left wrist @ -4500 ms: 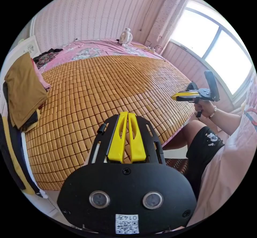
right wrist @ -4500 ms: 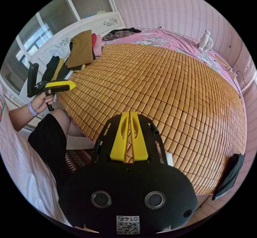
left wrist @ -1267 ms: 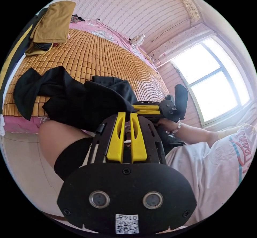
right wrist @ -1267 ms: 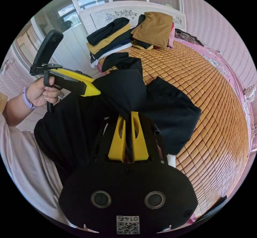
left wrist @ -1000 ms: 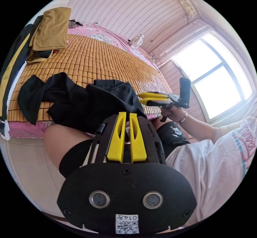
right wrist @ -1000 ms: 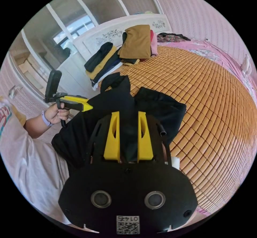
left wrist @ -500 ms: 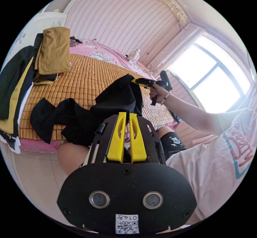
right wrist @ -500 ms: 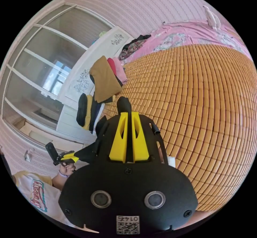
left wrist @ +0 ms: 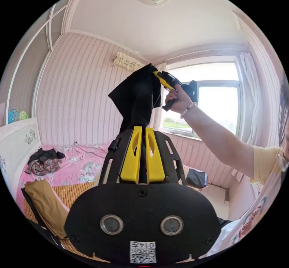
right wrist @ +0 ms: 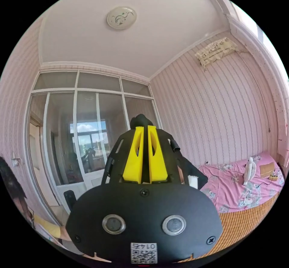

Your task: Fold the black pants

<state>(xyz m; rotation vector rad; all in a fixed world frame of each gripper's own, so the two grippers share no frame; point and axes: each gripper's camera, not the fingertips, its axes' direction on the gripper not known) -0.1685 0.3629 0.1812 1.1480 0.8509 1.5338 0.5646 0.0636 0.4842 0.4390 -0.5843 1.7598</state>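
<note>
The black pants (left wrist: 137,99) hang in the air, held up between both grippers. In the left gripper view my left gripper (left wrist: 141,128) is shut on a bunch of the black cloth, which rises from its jaws. Higher up, a hand holds my right gripper (left wrist: 156,73), clamped on the cloth's top edge. In the right gripper view my right gripper (right wrist: 144,127) is shut, with a tuft of the pants (right wrist: 139,119) poking out past the tips and more cloth hanging beside its body. The rest of the pants is hidden below the gripper bodies.
The bed lies below with a bamboo mat (left wrist: 69,191) and pink sheet (right wrist: 237,189). A folded brown garment (left wrist: 45,203) sits on a stack at its edge, and dark clothes (left wrist: 42,161) by the headboard. A small fan (right wrist: 250,166) stands on the bed. Window (left wrist: 216,108) and glass doors (right wrist: 84,147) flank the room.
Both grippers have risen and tilted up, so both views now face the walls and ceiling. The pants have been lifted off the mat, still gripped by both.
</note>
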